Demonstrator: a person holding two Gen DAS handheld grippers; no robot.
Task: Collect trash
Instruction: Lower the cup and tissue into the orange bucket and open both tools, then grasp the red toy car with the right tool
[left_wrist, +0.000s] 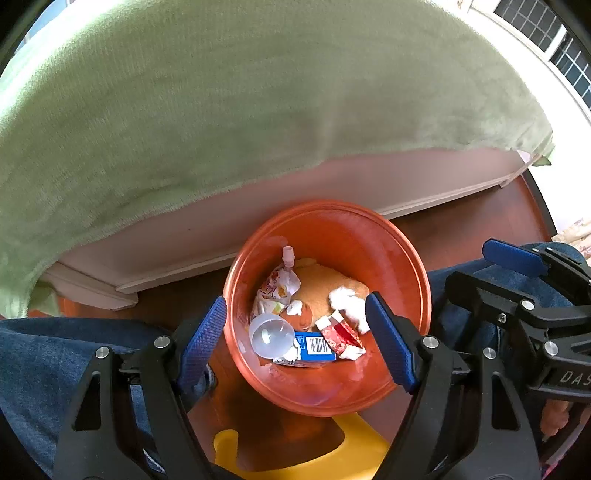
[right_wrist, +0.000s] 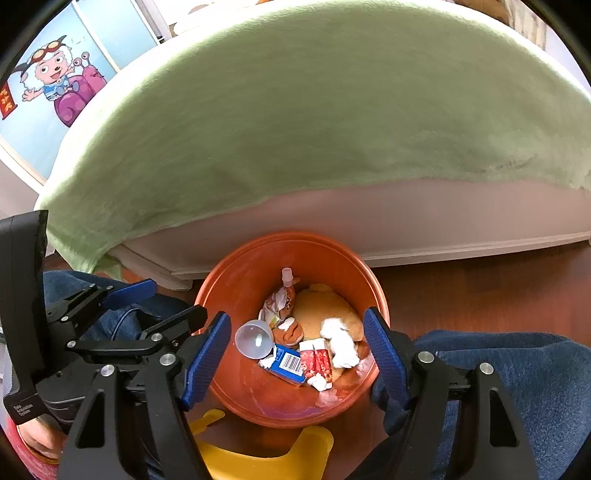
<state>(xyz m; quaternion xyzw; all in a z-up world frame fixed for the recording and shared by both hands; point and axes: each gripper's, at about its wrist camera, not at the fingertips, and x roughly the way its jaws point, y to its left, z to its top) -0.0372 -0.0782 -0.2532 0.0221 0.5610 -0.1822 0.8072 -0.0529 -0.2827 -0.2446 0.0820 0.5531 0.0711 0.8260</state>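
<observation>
Left wrist view: both grippers' jaws apart, empty, above orange bin (left_wrist: 399, 258) holding trash.

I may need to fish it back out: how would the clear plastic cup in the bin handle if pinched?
The clear plastic cup looks thin-walled, so it would probably flex or crack. Lying tipped on loose wrappers in the orange bin, it likely shifts easily and feels light.

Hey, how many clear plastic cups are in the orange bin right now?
1. A clear plastic cup lies on its side at the left of the round orange plastic bin, beside a blue barcoded carton. More may be buried underneath.
</observation>
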